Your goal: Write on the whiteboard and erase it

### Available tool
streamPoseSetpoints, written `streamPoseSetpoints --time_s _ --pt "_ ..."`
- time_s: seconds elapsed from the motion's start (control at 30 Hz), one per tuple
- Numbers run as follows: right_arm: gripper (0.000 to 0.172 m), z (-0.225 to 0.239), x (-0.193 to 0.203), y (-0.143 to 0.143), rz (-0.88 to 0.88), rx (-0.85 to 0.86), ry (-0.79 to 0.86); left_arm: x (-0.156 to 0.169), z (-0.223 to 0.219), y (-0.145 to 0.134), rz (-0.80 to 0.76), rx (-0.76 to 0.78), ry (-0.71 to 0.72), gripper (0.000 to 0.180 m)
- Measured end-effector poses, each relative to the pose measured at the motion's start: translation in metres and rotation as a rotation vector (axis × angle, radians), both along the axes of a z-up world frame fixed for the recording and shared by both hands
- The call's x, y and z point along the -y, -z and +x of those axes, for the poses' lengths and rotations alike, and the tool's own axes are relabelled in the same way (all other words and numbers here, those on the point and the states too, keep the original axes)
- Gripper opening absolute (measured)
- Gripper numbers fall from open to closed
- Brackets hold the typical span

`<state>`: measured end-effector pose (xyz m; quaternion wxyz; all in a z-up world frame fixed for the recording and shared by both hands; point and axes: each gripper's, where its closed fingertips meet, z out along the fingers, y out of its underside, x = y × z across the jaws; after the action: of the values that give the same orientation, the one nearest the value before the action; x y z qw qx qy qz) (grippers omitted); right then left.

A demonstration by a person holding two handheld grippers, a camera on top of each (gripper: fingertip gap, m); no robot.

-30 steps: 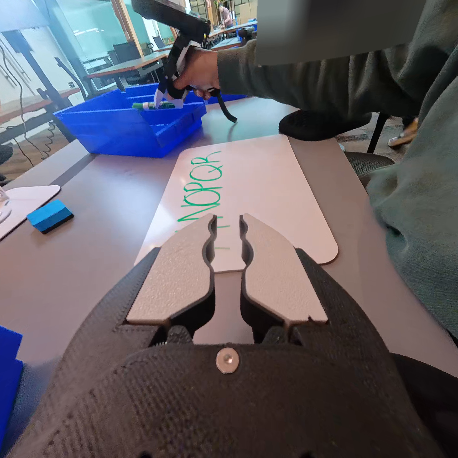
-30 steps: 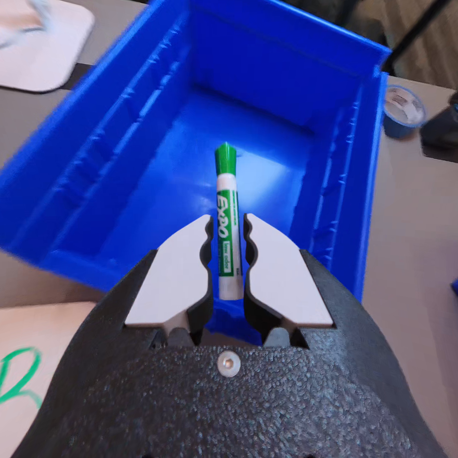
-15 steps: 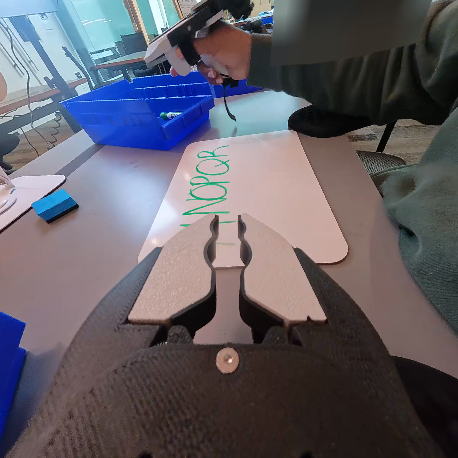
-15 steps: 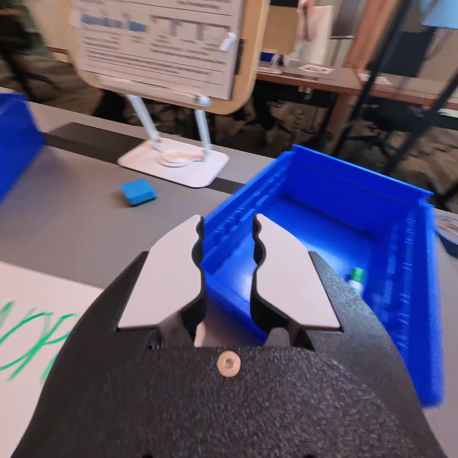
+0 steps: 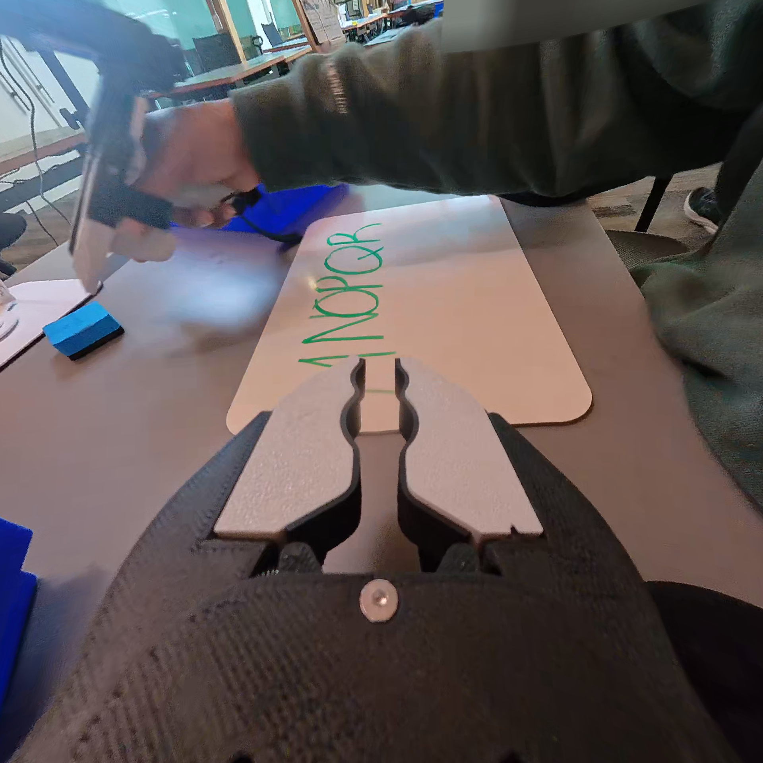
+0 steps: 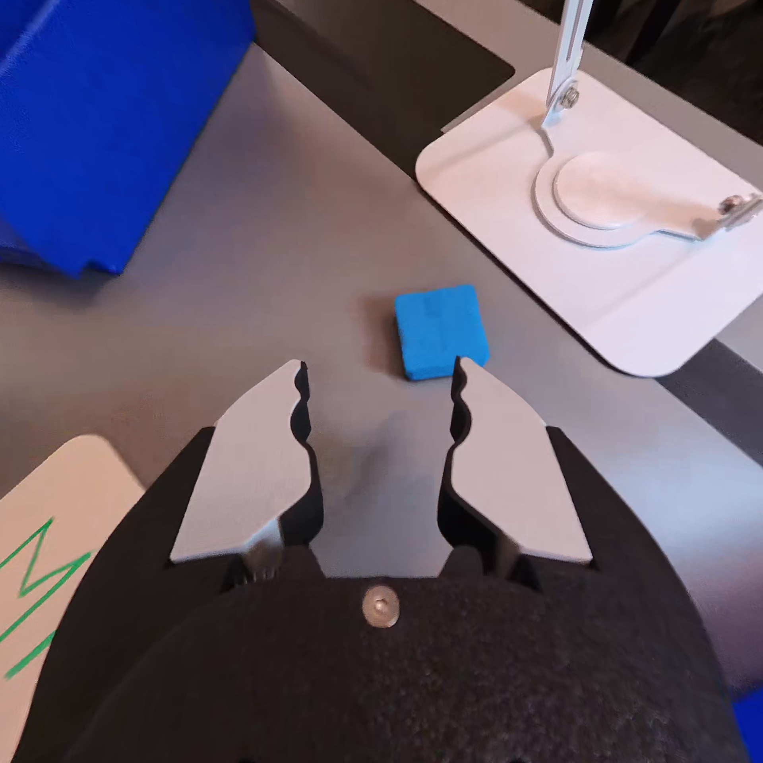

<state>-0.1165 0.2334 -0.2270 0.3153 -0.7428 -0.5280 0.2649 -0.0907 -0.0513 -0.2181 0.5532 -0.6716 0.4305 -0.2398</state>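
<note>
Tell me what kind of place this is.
Probably an open office or lab workspace: a grey table with a white whiteboard, rows of desks behind, glass partitions.

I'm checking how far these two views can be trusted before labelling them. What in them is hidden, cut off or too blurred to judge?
- Left wrist view: the right gripper is motion-blurred; its fingers cannot be made out.
- Left wrist view: the blue bin is mostly hidden behind the hand and sleeve.
- Left wrist view: the left gripper covers the near end of the green writing.
- Right wrist view: the whiteboard is cut off at the left edge.
</note>
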Motion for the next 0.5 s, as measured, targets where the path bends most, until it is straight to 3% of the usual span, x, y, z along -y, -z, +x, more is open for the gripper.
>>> streamPoseSetpoints --time_s 0.23,0.5 --pt "0.071 -0.021 -0.036 0.025 -0.039 0.142 -0.022 0.000 -0.005 0.002 -0.011 0.000 0.006 0.013" --pt "0.046 -0.018 -0.036 0.039 -0.067 0.198 -0.041 -0.001 -0.005 0.002 -0.016 0.002 0.002 0.013"
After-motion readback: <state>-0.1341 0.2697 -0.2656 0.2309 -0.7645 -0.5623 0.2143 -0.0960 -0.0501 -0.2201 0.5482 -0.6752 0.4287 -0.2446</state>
